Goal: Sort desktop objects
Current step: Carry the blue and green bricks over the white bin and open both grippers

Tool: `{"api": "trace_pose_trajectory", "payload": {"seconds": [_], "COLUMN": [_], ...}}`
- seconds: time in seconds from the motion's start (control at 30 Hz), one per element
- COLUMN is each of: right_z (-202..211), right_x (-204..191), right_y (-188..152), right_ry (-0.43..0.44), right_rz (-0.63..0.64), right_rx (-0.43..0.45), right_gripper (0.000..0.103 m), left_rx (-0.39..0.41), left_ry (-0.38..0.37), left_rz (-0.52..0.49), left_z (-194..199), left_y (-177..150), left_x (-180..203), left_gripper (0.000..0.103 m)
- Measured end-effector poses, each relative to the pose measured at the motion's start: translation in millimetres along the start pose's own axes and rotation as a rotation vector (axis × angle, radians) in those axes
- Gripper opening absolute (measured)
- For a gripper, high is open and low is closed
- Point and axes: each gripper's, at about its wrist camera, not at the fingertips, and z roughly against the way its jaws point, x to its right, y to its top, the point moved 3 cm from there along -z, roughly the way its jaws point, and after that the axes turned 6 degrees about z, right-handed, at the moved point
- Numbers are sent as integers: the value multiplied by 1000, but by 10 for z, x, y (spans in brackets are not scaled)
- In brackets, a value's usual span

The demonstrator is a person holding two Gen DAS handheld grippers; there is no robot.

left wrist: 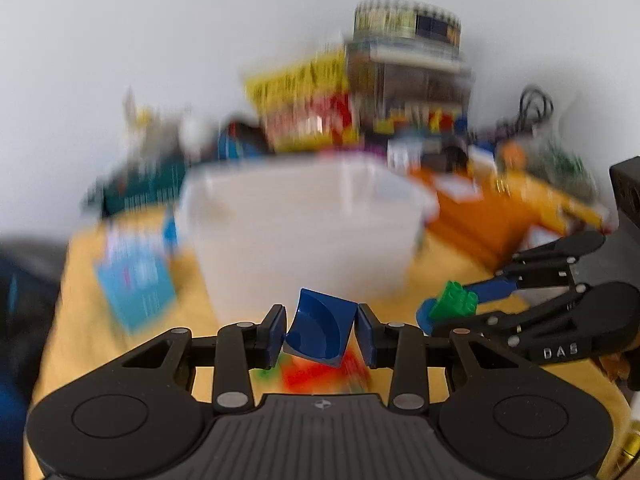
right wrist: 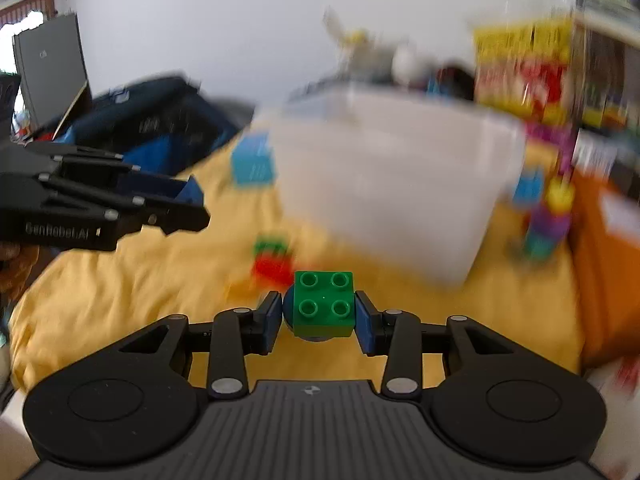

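Yellow cloth (right wrist: 120, 288) beneath white wall (right wrist: 240, 20)

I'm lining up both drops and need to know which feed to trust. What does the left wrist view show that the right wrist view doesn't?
Only the left wrist view shows the blue curved piece face-on between the left gripper fingers, and a black cable at the back.

Only the right wrist view shows the green four-stud brick's stud face, a blue round part behind it in the right gripper, and a purple-and-yellow toy.

Both show the translucent bin, the yellow cloth and the red-and-green bricks.
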Motion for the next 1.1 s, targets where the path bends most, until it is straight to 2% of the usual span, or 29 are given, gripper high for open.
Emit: {"api": "trace_pose_trajectory", "payload": {"seconds": [0.1,0.23,0.4,0.5,0.53,0.6,0.7,0.8,0.93,1.1], "right_z": [-40,-201,-489,-670,-723,-761,-649,-514,-291,-79], "right_x": [234,541,835,904,915,910,882,845,750,570], "right_y": [387,797,939,940,911,849,759,697,585,325], "right_ry": [-73,-173,-239,-250,-257,-252,-235,-232,-224,-207], "right_rz": [-5,-31,-132,-165,-168,-169,-176,-178,-154,-136], "right_rx": [85,142,101,64,48,29,57,74,102,97], "right_gripper": [42,42,42,43,50,52,52,53,57,57], "left_rx": [73,105,72,19,0,-22,-3,27,64,24], "left_ry": [30,55,109,119,117,94,104,104,101,60], "left_rz": [-58,-81,-72,-66,-61,-36,-30,-14,23,60], "left_z": [-150,-456,-942,-1243,-1304,-1330,-1206,-1001,-645,-306], "left_y": [456,932,1186,1174,1136,1050,967,912,758,324], "left_x": [-45,-79,-143,-158,-159,-159,-131,-128,-84,60], "left_gripper": [41,41,41,42,42,42,51,53,67,67]}}
